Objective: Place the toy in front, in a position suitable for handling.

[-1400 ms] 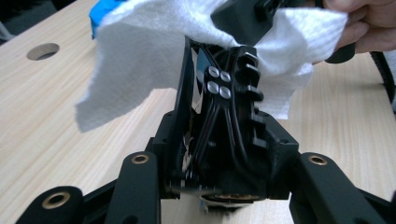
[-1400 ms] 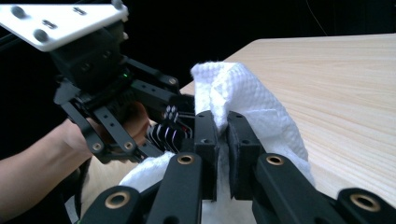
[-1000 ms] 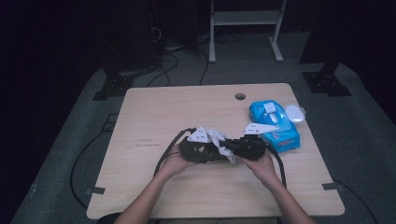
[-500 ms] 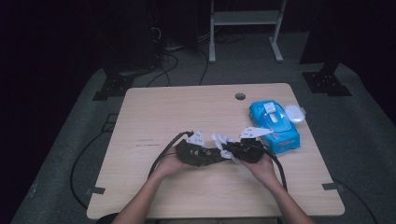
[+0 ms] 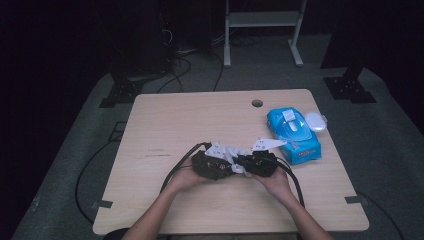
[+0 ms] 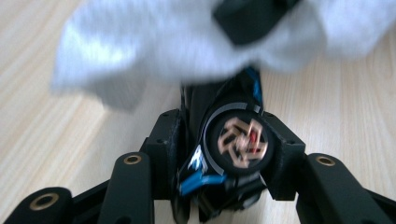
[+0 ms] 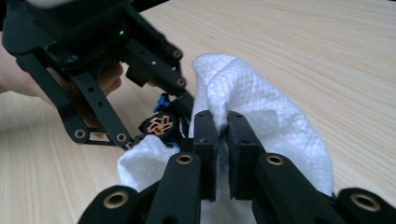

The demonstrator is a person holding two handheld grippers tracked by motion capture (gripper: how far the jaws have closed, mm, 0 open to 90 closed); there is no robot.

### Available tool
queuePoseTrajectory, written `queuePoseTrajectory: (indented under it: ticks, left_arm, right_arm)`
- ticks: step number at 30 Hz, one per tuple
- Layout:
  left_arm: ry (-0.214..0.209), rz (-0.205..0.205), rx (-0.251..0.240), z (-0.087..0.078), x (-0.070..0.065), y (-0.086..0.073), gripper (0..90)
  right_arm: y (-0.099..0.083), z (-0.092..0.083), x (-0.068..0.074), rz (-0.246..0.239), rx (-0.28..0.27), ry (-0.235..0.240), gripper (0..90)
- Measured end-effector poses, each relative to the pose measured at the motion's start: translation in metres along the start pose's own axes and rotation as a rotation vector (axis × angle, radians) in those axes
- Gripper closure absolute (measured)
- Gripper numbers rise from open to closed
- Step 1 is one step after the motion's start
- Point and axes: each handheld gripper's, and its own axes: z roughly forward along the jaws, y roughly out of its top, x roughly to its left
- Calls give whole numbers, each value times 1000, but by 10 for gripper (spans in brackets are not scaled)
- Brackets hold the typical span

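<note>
White wipe (image 7: 261, 112) pinched in our right gripper (image 7: 223, 140); left gripper (image 6: 224, 154) clamped the small black toy (image 6: 236, 140); wiping unfinished.

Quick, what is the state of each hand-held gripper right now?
Left hand-held gripper: closed on a small black device with a round orange emblem.
Right hand-held gripper: closed on a white wipe, pinched between its pads.
</note>
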Motion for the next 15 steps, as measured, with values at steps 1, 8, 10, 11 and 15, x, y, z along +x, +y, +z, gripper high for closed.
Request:
queuePoseTrajectory:
  ticks: [1, 8, 10, 11, 15]
  left_arm:
    - [8, 14, 9, 0, -1, 1, 568]
    - [11, 16, 26, -7, 5, -3, 579]
    - [15, 18, 31, -10, 8, -6, 579]
    - [8, 15, 33, -11, 10, -6, 579]
    - [12, 15, 40, -11, 9, -5, 578]
  right_arm:
    - [0, 0, 1, -4, 2, 2, 828]
    - [-1, -12, -10, -13, 3, -71, 829]
    - [-2, -17, -16, -4, 2, -97, 829]
    - [-3, -18, -19, 10, -2, -99, 829]
    - [-3, -17, -18, 18, -5, -91, 829]
